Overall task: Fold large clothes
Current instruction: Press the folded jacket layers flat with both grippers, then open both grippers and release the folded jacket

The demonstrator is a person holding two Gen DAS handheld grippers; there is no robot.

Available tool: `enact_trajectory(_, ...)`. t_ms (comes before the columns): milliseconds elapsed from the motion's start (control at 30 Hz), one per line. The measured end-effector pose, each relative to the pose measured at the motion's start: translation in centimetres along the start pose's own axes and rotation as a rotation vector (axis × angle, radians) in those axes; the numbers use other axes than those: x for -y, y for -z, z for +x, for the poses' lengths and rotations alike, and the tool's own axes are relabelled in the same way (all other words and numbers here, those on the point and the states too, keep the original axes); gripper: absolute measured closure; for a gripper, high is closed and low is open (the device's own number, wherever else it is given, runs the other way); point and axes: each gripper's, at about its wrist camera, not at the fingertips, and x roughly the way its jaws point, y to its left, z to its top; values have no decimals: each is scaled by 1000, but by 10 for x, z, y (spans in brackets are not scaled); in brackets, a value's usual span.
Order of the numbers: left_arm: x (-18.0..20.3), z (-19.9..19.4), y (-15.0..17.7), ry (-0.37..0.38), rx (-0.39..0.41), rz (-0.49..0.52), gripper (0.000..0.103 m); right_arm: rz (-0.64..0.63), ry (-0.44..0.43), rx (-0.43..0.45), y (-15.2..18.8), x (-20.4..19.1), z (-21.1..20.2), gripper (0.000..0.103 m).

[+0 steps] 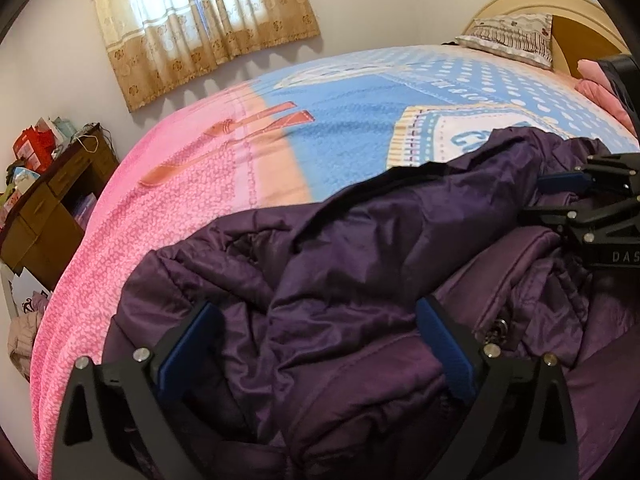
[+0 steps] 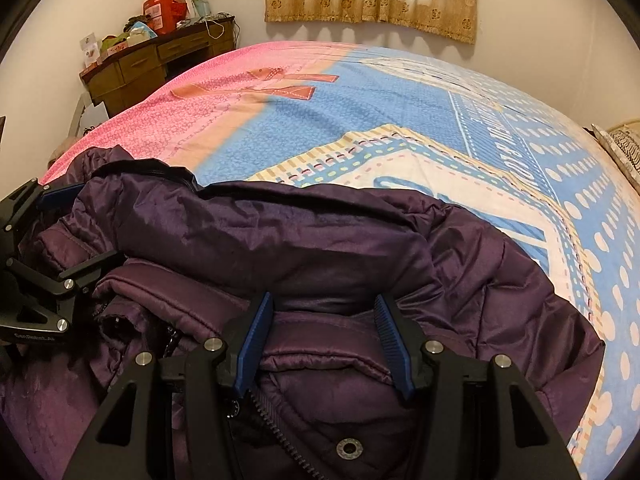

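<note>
- Bedroom: bed (image 1: 224, 168) with a pink and blue printed cover fills both views; curtained window (image 1: 200, 12) on the far wall, cluttered wooden desk (image 2: 160, 56) in the corner, pillow (image 1: 508, 38) at the headboard end.
- Purple padded jacket (image 1: 360, 248) lies bunched on the near edge of the bed, right under both my grippers, partly folded over itself.
- Its long axis looks to run left-right across the near edge, roughly from one gripper to the other; which end is collar I can't tell.
- One thick fold lies across the top, its dark edge facing the far side of the bed; zipper (image 2: 272, 412) and snap button (image 2: 349, 449) show low in the right wrist view.
- My left gripper (image 1: 320, 344) is spread wide, pads clear of the fabric on both sides, jacket just below; nothing held.
- My right gripper (image 2: 324, 344) is half spread, straddling a padded ridge; pads look beside it, not pinching, so I judge it released.
- Both grippers about equally near; jacket is ahead and below each.
- Next, likely: regrasp the near edge, fold away.
</note>
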Motion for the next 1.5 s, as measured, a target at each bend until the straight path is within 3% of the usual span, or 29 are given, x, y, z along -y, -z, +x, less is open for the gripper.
enact_trajectory(1300,-8,6,-1,3,-21,-18,0,-24,30,-9,-3,-5,4,49)
enact_trajectory(1400,-12,-3,-9,-4,-44,-29,0,-44,-23,-35,-10,2,-10,46)
enact_trajectory(1500,-19,-49,-15,7,8,-90,2,0,-47,-18,-6,19,-56,37)
